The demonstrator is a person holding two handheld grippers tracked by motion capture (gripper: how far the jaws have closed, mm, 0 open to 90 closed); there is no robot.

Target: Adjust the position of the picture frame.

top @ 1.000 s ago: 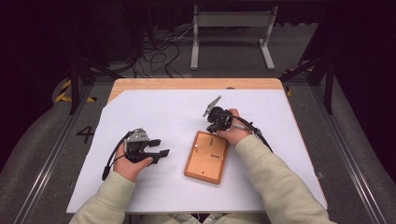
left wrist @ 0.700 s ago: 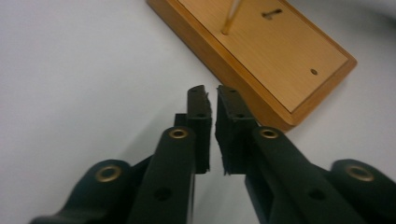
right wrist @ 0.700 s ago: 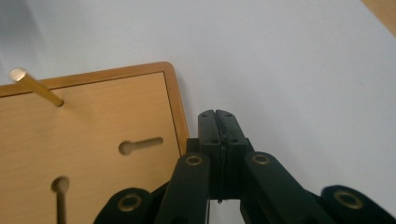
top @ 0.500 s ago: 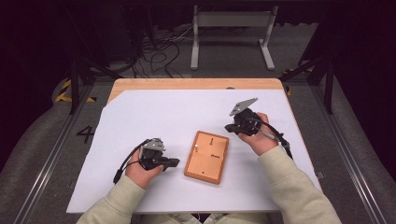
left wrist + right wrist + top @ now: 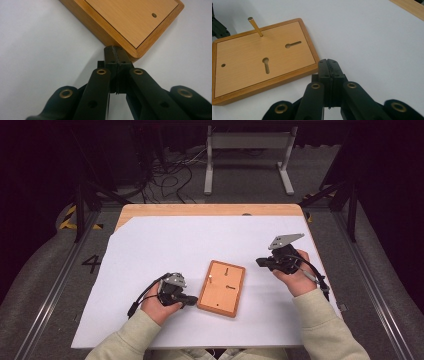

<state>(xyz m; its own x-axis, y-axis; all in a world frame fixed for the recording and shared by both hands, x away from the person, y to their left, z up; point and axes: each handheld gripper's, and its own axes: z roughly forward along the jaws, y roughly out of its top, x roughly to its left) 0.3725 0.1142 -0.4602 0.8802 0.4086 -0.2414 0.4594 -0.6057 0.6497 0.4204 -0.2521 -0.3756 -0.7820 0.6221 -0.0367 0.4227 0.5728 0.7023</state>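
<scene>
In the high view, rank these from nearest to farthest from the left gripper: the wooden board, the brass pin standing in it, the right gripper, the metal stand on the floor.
1. The flat rectangular wooden board, just right of the shut left gripper, by its near corner.
2. The thin brass pin, upright near the board's left edge.
3. The right gripper, beyond the board's right side.
4. The grey metal stand, on the floor past the table's far edge.

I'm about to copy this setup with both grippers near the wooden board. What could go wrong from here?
The left gripper, jaws shut, sits at the wooden board's corner; a nudge could slide the board on the smooth white sheet. The thin brass peg stands upright and might get knocked by the right gripper.
</scene>
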